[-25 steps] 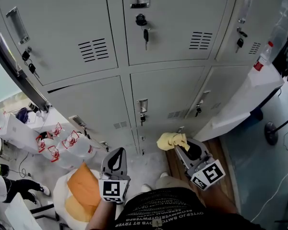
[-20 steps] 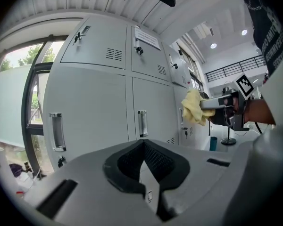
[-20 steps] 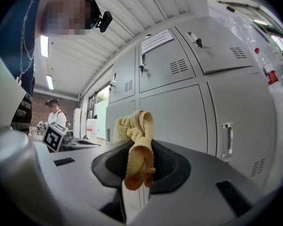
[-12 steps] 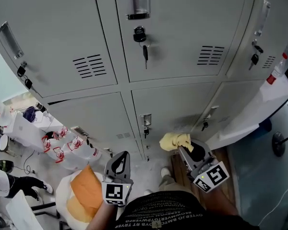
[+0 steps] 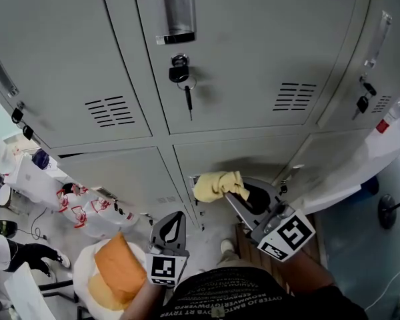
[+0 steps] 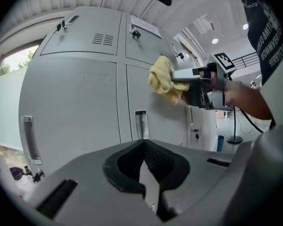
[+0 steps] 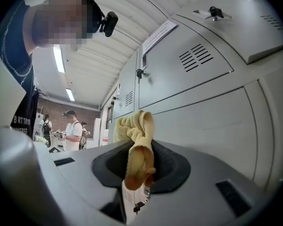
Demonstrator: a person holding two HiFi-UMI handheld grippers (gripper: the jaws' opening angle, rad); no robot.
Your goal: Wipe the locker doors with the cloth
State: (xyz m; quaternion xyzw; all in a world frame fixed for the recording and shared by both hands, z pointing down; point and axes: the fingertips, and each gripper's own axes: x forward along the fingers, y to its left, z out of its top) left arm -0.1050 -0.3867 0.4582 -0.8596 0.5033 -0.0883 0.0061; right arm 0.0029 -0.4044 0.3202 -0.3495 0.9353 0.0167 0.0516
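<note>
The yellow cloth [image 5: 217,185] is bunched in the right tongs [image 5: 236,195], which pinch one fold while the rest bulges out past the tips. It sits right at the face of the lower middle locker door [image 5: 267,153], just beside that door's recessed handle [image 5: 192,177], though we cannot confirm that it touches. To wipe well, we judge that the loose bulge should be pressed flat on the metal rather than the hard tips. We would then sweep in overlapping passes across the panel and steer round the handle so the cloth does not snag. The left tongs [image 5: 174,219] are pressed together on nothing and hang low, well apart from the doors. As for containers, every locker straight ahead is closed, so we cannot see what is inside. The door above has a key [image 5: 187,101] dangling from its lock [image 5: 179,71]. White bags with red print [image 5: 87,205] lie at the left, and we cannot tell what they hold
</note>
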